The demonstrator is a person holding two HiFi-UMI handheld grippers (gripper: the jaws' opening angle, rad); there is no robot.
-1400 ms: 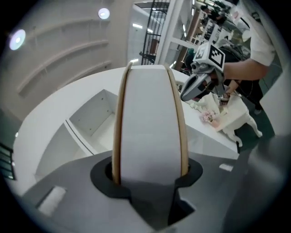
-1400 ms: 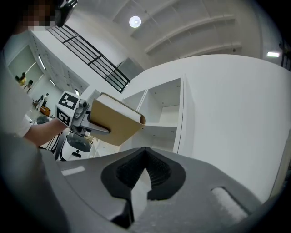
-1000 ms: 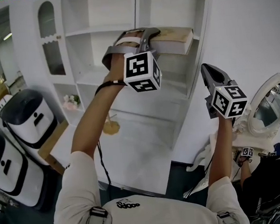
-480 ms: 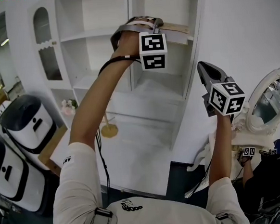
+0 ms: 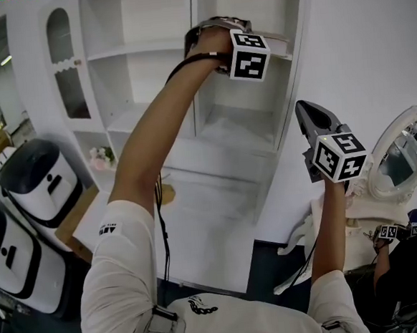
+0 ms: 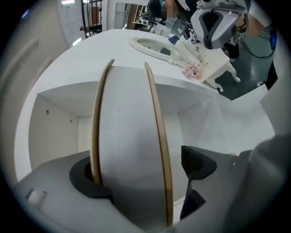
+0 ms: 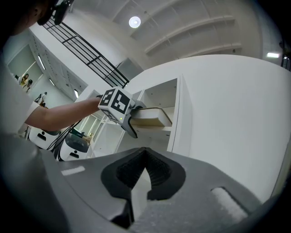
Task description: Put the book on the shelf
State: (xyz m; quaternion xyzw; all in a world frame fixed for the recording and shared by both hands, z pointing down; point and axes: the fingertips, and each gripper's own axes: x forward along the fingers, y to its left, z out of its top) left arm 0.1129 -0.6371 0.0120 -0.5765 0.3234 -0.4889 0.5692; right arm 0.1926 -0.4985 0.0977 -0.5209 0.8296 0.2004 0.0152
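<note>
The book [image 5: 276,43], white pages between tan covers, lies on an upper board of the white shelf unit [image 5: 149,52]. My left gripper [image 5: 219,30] reaches into that compartment, and its jaws are opening around the book. In the left gripper view the book [image 6: 127,136] stands between the jaws of the left gripper [image 6: 141,170]; the right pad [image 6: 198,164] is clear of the cover. My right gripper [image 5: 306,113] hangs lower, right of the shelf, shut and empty. The right gripper view shows the book [image 7: 152,117] and the right gripper [image 7: 145,159].
A white vanity mirror [image 5: 405,150] stands on a table at the right, with a person [image 5: 410,268] beside it. Two white-and-black machines [image 5: 40,175] sit at the left. Small flowers [image 5: 105,152] rest on a lower shelf.
My left arm has stretched up and right, carrying the book deeper onto the shelf board. The right gripper has barely moved.
</note>
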